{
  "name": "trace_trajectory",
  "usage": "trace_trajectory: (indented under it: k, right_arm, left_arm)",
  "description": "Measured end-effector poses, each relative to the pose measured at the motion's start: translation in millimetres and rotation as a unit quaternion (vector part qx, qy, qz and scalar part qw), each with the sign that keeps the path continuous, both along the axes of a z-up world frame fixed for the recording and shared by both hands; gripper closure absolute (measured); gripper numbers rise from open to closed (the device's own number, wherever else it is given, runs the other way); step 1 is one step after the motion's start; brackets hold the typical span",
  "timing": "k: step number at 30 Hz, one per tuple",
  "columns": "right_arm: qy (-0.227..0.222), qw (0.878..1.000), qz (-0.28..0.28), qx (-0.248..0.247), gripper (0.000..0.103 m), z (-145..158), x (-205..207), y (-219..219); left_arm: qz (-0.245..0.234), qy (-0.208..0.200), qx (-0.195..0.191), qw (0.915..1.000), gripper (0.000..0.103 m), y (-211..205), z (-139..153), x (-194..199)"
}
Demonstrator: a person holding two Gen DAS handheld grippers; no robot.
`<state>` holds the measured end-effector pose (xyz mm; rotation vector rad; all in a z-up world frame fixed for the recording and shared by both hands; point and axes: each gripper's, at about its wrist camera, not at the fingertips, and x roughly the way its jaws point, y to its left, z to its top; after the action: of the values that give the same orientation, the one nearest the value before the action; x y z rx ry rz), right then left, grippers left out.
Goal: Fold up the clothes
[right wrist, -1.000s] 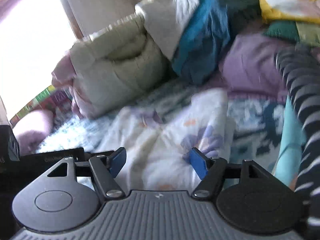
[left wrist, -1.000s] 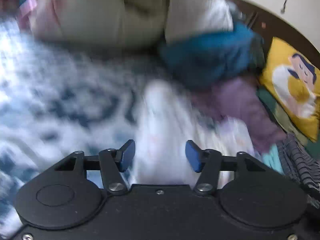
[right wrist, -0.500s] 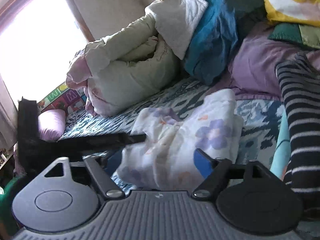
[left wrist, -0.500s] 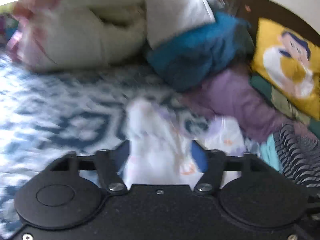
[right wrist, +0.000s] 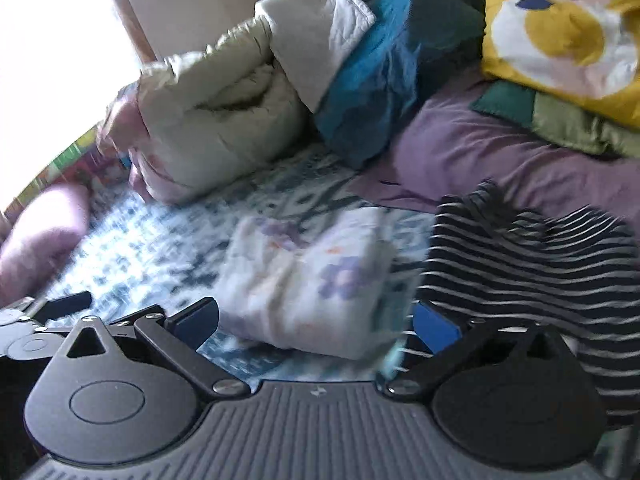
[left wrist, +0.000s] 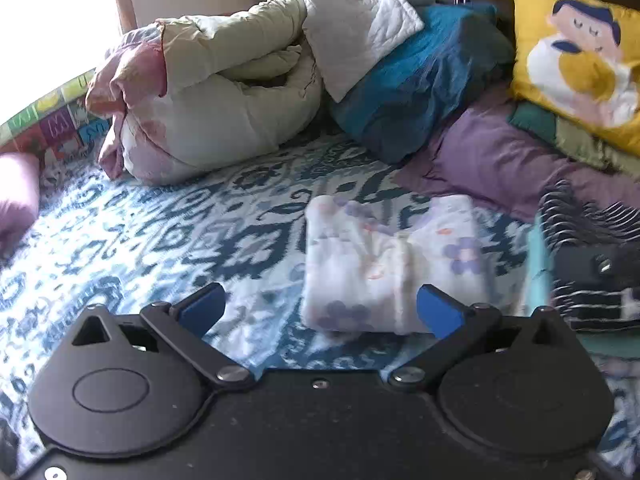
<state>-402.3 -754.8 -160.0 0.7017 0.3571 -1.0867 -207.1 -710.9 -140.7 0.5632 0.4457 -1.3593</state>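
Floral garment [left wrist: 394, 264] lay on the bed [left wrist: 168, 236] as a compact folded bundle, just beside the striped garment [right wrist: 532, 264] and a teal one under it. Half a second earlier the left gripper [left wrist: 320, 312] had its jaws set close around the floral cloth; now those jaws stood wide apart with nothing between them, cloth lying free ahead. So it had let go and backed off a little. Right gripper [right wrist: 316, 320] likewise: jaws spread wide, holding nothing, bundle just in front, and the view had swung so the striped garment filled more of its right side. A second ago the cloth looked looser and more spread out; now the edges sat tucked in, roughly rectangular, though motion blur hid the fine creases.

Judgement: this piece looked folded and released, so the fold on it seemed done or close to it. Whether the striped garment beside it was already folded couldn't be told; it looked rumpled in the right view. Duvet [left wrist: 224, 92], blue cushion [left wrist: 416, 80] and yellow pillow [left wrist: 580, 60] at the head of the bed hadn't moved.
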Motion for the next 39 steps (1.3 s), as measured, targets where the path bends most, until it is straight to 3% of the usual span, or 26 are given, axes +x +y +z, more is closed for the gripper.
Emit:
trace_trajectory:
  k: [4, 10, 15, 19, 31, 39]
  right_arm:
    - [0.042, 0.999, -0.011, 0.018, 0.000, 14.7, -12.7, 8.4]
    - [0.074, 0.997, 0.003, 0.037, 0.000, 23.8, -16.7, 20.8]
    - [0.090, 0.995, 0.021, 0.049, 0.000, 25.0, -10.4, 23.8]
    - [0.100, 0.993, 0.031, 0.055, 0.000, 24.6, -4.5, 22.6]
    - [0.112, 0.991, 0.033, 0.071, 0.000, 13.9, 3.9, 10.7]
    - [0.114, 0.990, 0.036, 0.071, 0.000, 13.9, 3.8, 10.7]
  left_arm:
    - [0.042, 0.022, 0.003, 0.9989, 0.000, 16.0, 10.2, -7.4]
    - [0.057, -0.034, 0.036, 0.9971, 0.000, 28.1, 10.0, -29.4]
    - [0.077, -0.015, 0.035, 0.9963, 0.000, 38.3, 7.4, -25.1]
    - [0.074, 0.028, 0.038, 0.9961, 0.000, 38.5, 10.4, -19.0]
    - [0.064, 0.018, 0.043, 0.9968, 0.000, 26.1, 6.7, -22.5]
    - [0.059, 0.036, 0.037, 0.9969, 0.000, 28.3, 7.6, -20.8]
